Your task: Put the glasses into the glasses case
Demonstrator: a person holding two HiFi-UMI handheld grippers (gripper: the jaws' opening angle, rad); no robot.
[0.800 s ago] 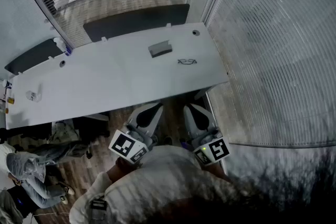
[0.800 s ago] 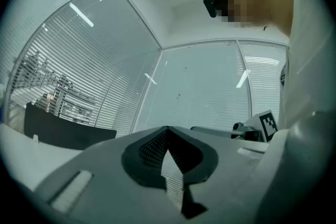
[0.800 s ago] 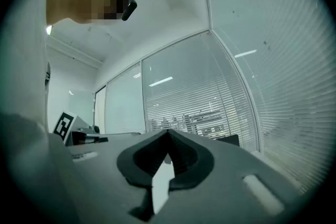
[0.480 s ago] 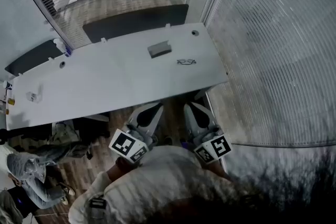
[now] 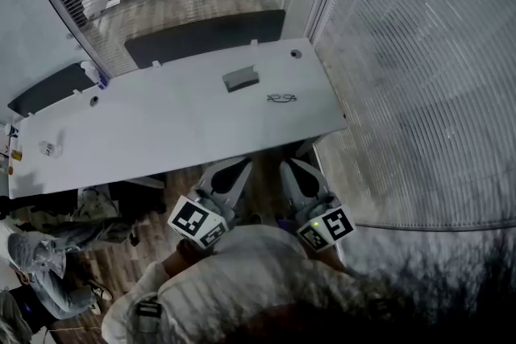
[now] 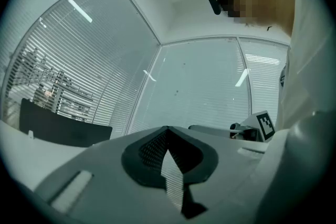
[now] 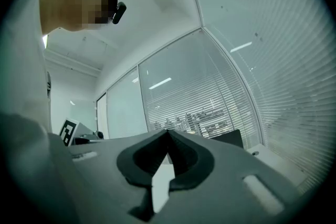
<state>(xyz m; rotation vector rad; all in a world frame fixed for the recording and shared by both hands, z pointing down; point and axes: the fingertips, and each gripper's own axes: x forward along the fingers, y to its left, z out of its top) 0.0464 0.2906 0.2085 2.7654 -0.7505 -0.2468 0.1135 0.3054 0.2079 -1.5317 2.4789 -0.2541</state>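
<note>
The grey glasses case (image 5: 240,77) lies at the far side of the white table (image 5: 161,129). The thin-framed glasses (image 5: 282,97) lie to its right, nearer me. Both grippers hang close to my body, below the table's near edge and well apart from both objects. The left gripper (image 5: 232,167) and the right gripper (image 5: 293,167) point level toward the table. In the left gripper view its jaws (image 6: 167,130) meet at the tips with nothing between them. The right gripper view shows the same for its jaws (image 7: 168,132).
Black chairs (image 5: 201,32) stand behind the table. A small object (image 5: 50,147) sits at the table's left end. A seated person (image 5: 40,254) is at the lower left. Glass walls with blinds (image 5: 419,93) close the right side and the back.
The head view has shifted slightly, so the table sits a little higher in the picture. Both grippers stay by my body, still shut.
</note>
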